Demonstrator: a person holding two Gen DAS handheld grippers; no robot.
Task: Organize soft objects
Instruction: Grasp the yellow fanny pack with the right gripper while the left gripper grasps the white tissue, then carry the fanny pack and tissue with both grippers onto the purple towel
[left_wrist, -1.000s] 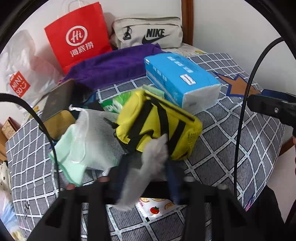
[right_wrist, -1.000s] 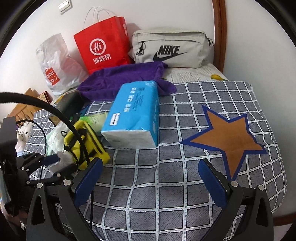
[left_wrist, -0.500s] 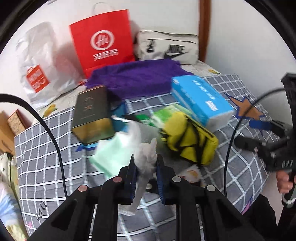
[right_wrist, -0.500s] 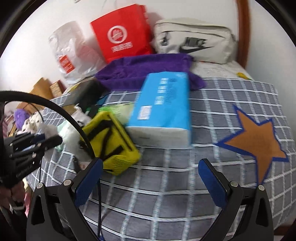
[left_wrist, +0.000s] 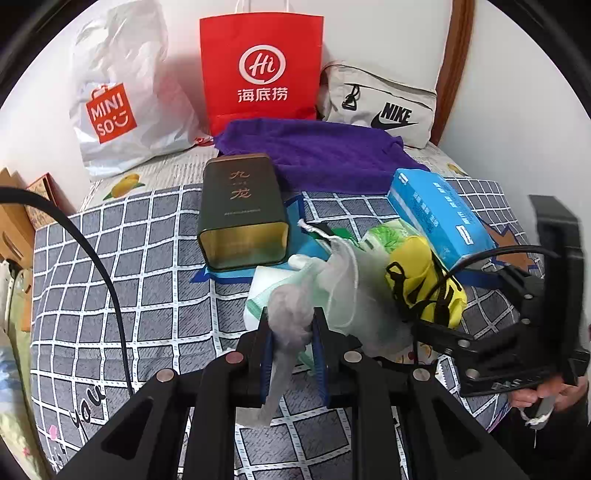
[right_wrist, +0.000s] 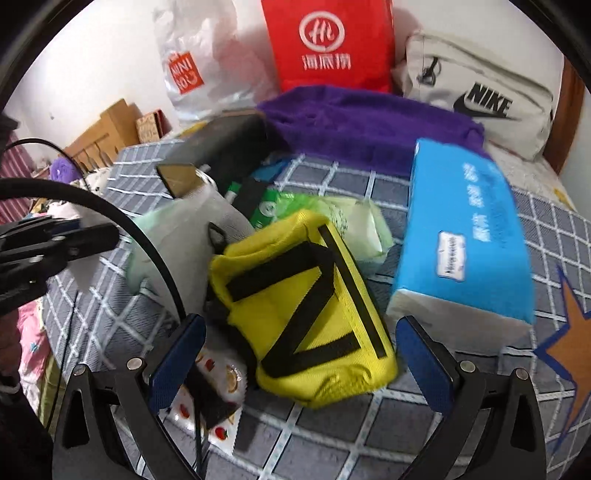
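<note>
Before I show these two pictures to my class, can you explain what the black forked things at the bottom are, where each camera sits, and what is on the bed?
No robot here: a person holds a two-finger claw in each hand, with a fisheye camera on each looking along its fingers.

The left view shows the left claw shut on a grey mesh pouch. In the right view, the right claw is open, its fingers either side of a yellow bag.

On the checked bedspread also lie a blue tissue pack, a dark tin and a purple towel. At the wall stand a red paper bag, a Miniso bag and a Nike bag.
</note>
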